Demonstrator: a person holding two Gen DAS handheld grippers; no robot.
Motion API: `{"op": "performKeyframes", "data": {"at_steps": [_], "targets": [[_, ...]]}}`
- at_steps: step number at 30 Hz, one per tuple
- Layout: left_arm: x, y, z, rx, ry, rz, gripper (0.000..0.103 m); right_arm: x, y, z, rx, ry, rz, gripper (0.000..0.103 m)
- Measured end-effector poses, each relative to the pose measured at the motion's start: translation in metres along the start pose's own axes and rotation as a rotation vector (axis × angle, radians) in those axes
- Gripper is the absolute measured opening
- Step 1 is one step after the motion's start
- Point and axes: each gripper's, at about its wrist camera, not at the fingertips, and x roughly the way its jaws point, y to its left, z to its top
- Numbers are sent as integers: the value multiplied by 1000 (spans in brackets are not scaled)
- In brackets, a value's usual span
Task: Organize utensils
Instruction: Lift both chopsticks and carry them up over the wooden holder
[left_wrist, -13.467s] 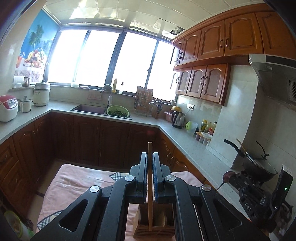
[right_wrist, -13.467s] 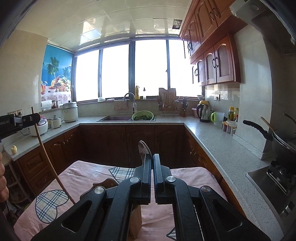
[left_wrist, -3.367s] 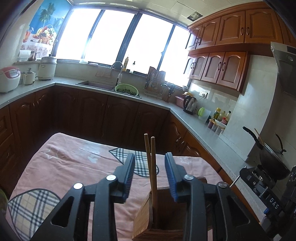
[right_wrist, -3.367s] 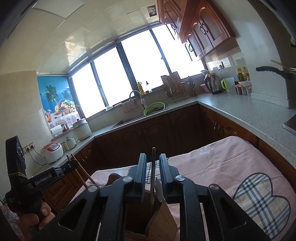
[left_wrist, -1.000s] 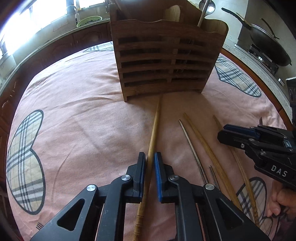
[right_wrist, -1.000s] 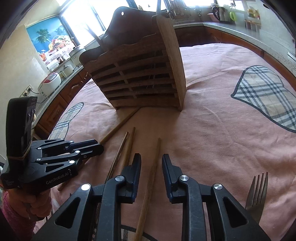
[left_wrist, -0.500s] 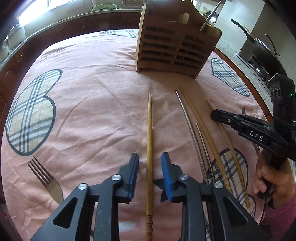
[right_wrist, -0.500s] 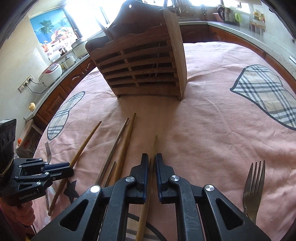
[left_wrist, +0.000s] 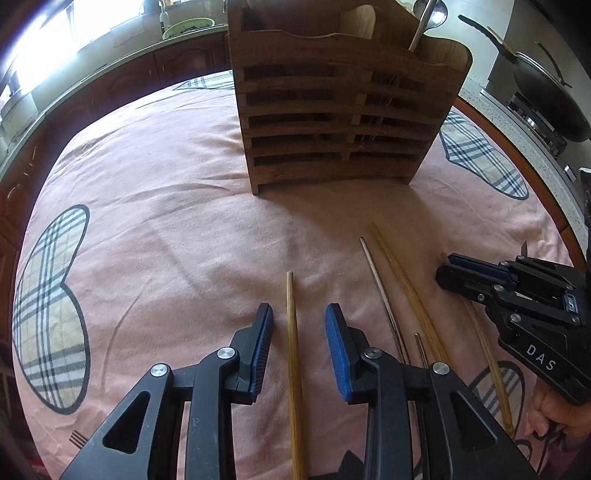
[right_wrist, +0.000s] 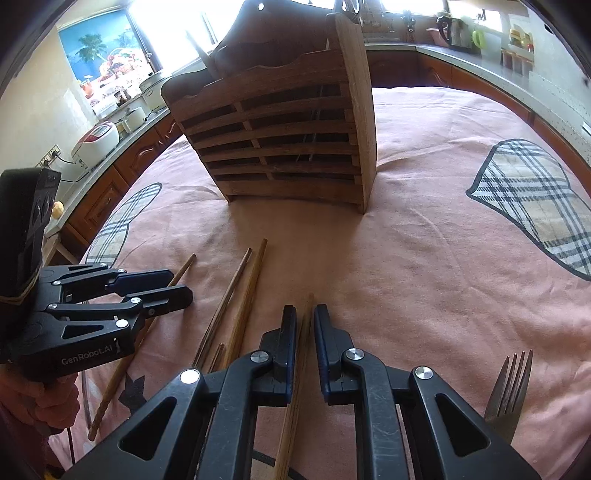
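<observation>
The left gripper hangs wide open with a wooden chopstick lying untouched between its blue pads, while the right gripper stands narrow, its fingers just beside a second chopstick; whether it truly pinches is hard to tell. A good grasp would likely lower each claw squarely and close mid-shaft. The sticks are slim, brown and tapered, lying on the pink cloth before the slatted wooden holder.
</observation>
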Motion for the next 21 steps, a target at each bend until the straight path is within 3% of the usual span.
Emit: {"op": "performKeyframes", "data": {"at_steps": [3, 10, 21], "targets": [[3, -1, 2, 8, -1, 4, 4, 1, 0, 2, -13, -2, -13, 9], [-17, 8, -8, -63, -46, -28, 4, -10, 1, 3, 0, -16, 7, 5], [-120, 26, -48, -172, -234, -96, 4, -95, 8, 11, 17, -179, 97, 5]]}}
